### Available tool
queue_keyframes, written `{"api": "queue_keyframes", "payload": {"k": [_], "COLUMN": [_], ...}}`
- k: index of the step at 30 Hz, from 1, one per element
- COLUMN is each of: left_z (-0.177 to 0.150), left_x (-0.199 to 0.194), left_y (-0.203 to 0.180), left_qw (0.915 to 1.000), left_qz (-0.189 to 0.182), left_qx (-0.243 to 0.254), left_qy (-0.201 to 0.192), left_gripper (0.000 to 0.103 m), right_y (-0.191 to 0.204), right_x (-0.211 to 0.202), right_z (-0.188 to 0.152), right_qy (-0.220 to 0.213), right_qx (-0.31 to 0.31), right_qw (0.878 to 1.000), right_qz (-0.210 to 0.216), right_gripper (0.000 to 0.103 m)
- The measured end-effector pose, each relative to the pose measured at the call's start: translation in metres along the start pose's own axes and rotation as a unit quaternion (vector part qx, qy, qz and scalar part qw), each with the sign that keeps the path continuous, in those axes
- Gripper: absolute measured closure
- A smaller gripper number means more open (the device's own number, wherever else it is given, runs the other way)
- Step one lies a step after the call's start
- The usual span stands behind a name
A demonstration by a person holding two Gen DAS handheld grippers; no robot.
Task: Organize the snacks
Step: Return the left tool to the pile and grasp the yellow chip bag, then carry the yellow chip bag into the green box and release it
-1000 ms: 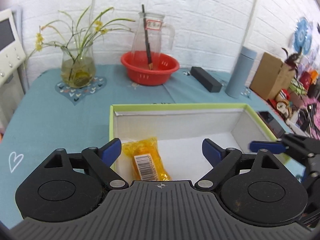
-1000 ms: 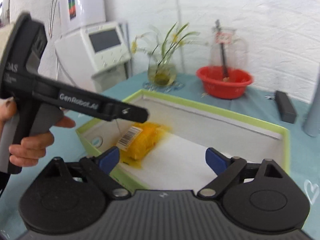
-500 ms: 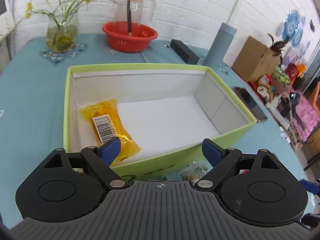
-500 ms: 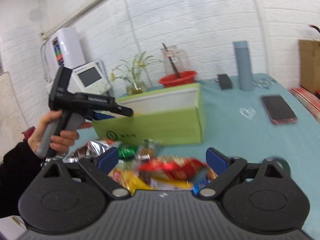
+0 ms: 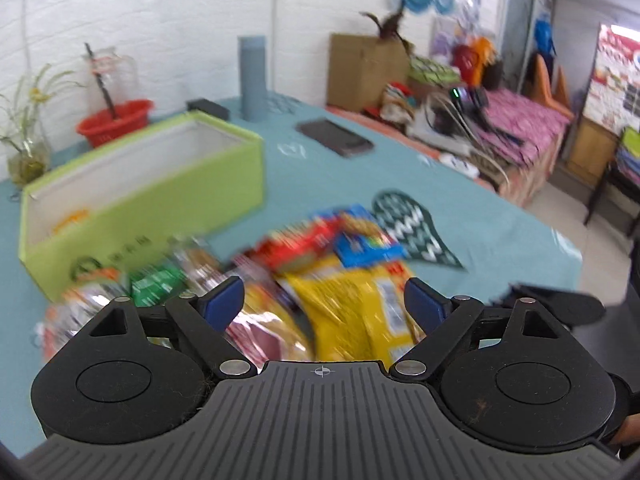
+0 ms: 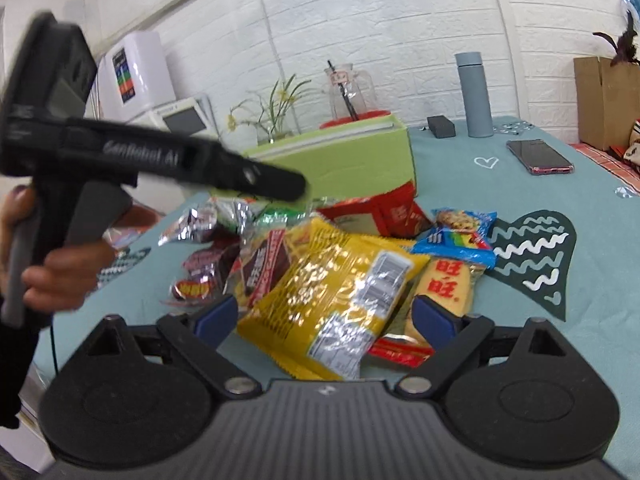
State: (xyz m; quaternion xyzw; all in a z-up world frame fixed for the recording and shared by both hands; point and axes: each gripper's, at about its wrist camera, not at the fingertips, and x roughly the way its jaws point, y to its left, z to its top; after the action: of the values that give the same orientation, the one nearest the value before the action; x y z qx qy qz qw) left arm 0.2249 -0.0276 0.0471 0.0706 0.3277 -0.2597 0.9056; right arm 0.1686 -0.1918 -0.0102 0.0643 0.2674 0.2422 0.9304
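On the teal-clothed desk (image 6: 540, 208) we note a snack pile (image 6: 340, 272), green box (image 6: 352, 156), phone (image 6: 538, 156), grey flask (image 6: 474, 94), black case (image 6: 440, 126) and red basin (image 5: 116, 122).

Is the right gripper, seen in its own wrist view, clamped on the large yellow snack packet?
No: the right gripper is open, its blue fingertips spread either side of the yellow snack packet without closing on it.

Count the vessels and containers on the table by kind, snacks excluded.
Green box: 1
Grey flask: 1
Glass pitcher: 1
Red basin: 1
Glass flower vase: 1
Total: 5
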Motion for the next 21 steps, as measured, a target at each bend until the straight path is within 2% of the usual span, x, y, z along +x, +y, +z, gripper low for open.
{"api": "queue_keyframes", "payload": {"k": [4, 10, 11, 12, 13, 14, 15, 16, 17, 21], "left_z": [-0.014, -0.021, -0.022, -0.024, -0.025, -0.025, -0.026, -0.025, -0.023, -0.004], "left_x": [0.02, 0.03, 0.032, 0.033, 0.033, 0.032, 0.028, 0.025, 0.019, -0.007], "left_y": [-0.01, -0.001, 0.0, 0.002, 0.003, 0.005, 0.008, 0.011, 0.014, 0.026], "left_qw": [0.9994, 0.9964, 0.9958, 0.995, 0.995, 0.9951, 0.9942, 0.9925, 0.992, 0.9924], "left_qz": [0.014, -0.037, -0.042, -0.046, -0.044, -0.043, -0.048, -0.061, -0.063, -0.066], "left_qx": [-0.005, -0.049, -0.054, -0.06, -0.062, -0.063, -0.07, -0.082, -0.089, -0.1], "left_qy": [0.031, 0.058, 0.062, 0.066, 0.065, 0.063, 0.065, 0.067, 0.063, 0.026], "left_gripper": [0.04, 0.05, 0.054, 0.066, 0.071, 0.075, 0.086, 0.091, 0.091, 0.091], "right_y": [0.003, 0.006, 0.006, 0.007, 0.009, 0.012, 0.013, 0.013, 0.013, 0.017], "right_x": [0.01, 0.023, 0.026, 0.028, 0.029, 0.03, 0.03, 0.029, 0.026, 0.014], "right_z": [-0.009, -0.008, -0.009, -0.01, -0.01, -0.009, -0.009, -0.009, -0.006, 0.015], "right_qy": [0.014, 0.01, 0.008, 0.006, 0.008, 0.011, 0.015, 0.017, 0.015, -0.006], "right_qx": [-0.008, -0.023, -0.025, -0.031, -0.039, -0.048, -0.05, -0.05, -0.052, -0.064], "right_qw": [1.0, 1.0, 1.0, 0.999, 0.999, 0.999, 0.999, 0.999, 0.998, 0.998], "right_qz": [0.001, -0.005, -0.008, -0.013, -0.017, -0.016, -0.012, -0.013, -0.013, 0.009], "right_gripper": [0.01, 0.01, 0.01, 0.011, 0.012, 0.022, 0.03, 0.035, 0.042, 0.043]}}
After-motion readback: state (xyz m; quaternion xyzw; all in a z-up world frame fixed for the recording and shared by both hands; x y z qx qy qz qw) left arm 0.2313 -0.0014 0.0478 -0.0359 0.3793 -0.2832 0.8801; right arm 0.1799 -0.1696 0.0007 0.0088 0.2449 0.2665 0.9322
